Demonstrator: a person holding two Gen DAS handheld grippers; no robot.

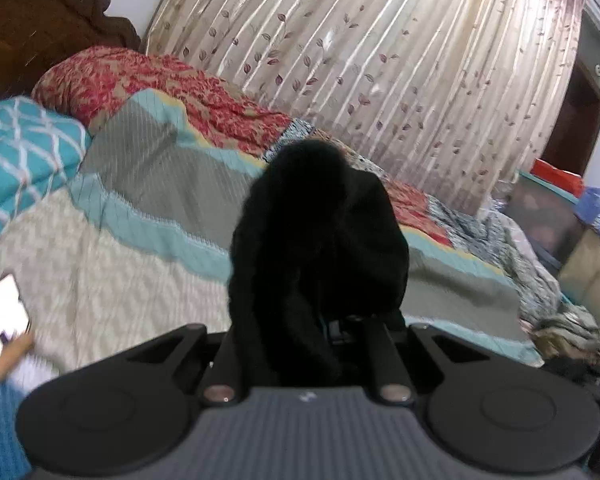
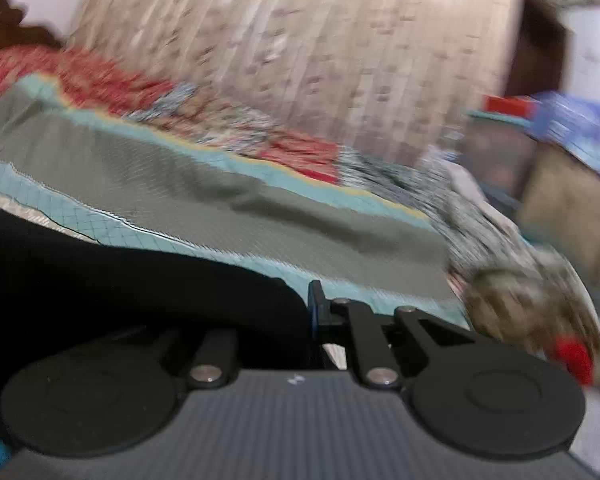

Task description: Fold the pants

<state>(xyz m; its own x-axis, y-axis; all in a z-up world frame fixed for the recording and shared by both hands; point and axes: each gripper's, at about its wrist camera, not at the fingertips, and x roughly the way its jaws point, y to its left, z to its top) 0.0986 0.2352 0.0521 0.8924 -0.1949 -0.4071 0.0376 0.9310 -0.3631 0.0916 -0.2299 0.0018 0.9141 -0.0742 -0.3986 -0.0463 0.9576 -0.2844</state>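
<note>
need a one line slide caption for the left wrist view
Left tongs clamp a bunched wad of black pants lifted above a striped teal-and-grey bedspread, floral curtain behind.

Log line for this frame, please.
left gripper: shut on black pants, lifted | right gripper: shut on pants | bed below

The pants (image 1: 320, 232) hang bunched before the left gripper (image 1: 332, 320) above the bed (image 1: 148, 208) — curtain (image 1: 380, 60) behind, pillow (image 1: 24, 148) left.

Left claw (image 1: 324, 320): fingertips buried under bunched black fabric pants (image 1: 316, 232). Right-wrist view: motion-blurred throughout. White glowing phone screen (image 1: 0, 316): cut by left edge.
</note>
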